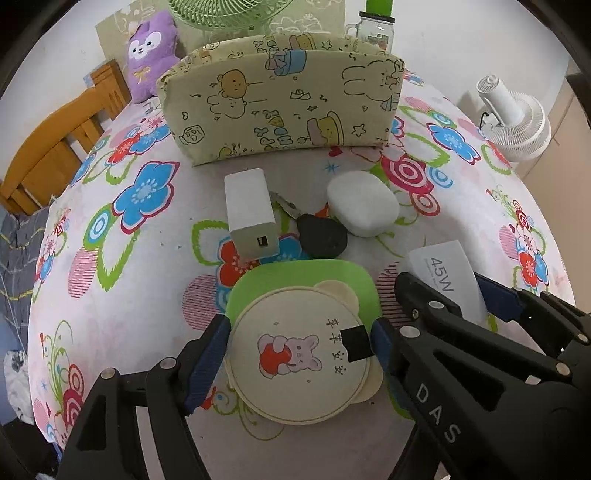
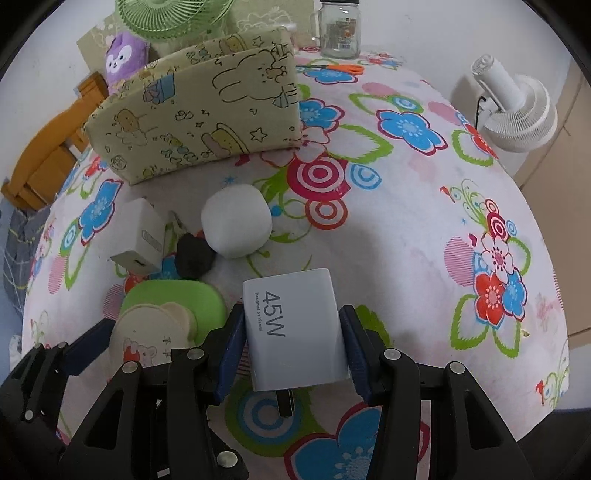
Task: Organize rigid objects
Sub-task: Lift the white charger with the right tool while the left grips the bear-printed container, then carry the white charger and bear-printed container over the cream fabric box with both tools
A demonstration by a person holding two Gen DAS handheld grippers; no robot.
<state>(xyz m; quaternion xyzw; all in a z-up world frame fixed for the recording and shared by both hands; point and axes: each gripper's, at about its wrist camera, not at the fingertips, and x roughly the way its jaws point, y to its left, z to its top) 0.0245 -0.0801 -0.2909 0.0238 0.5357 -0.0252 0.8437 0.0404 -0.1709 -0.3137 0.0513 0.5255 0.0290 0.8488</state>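
My left gripper point(image 1: 299, 354) is shut on a round cream bear-shaped case point(image 1: 299, 354) with a pink bear picture, which lies over a green rounded box point(image 1: 303, 275). My right gripper point(image 2: 293, 343) is shut on a white 45W charger point(image 2: 295, 328), seen also in the left wrist view point(image 1: 443, 273). Ahead on the flowered cloth lie a white charger block point(image 1: 249, 212), a black key fob with a metal key point(image 1: 321, 236) and a white earbud case point(image 1: 362, 208). A cartoon-print fabric storage box point(image 1: 280, 99) stands behind them.
A purple plush point(image 1: 151, 51), a green fan point(image 1: 229, 11) and a glass jar point(image 1: 373, 31) stand behind the box. Orange scissors point(image 2: 332, 68) lie at the far side. A white fan point(image 1: 513, 118) stands at the right. A wooden chair point(image 1: 62, 129) is at the left.
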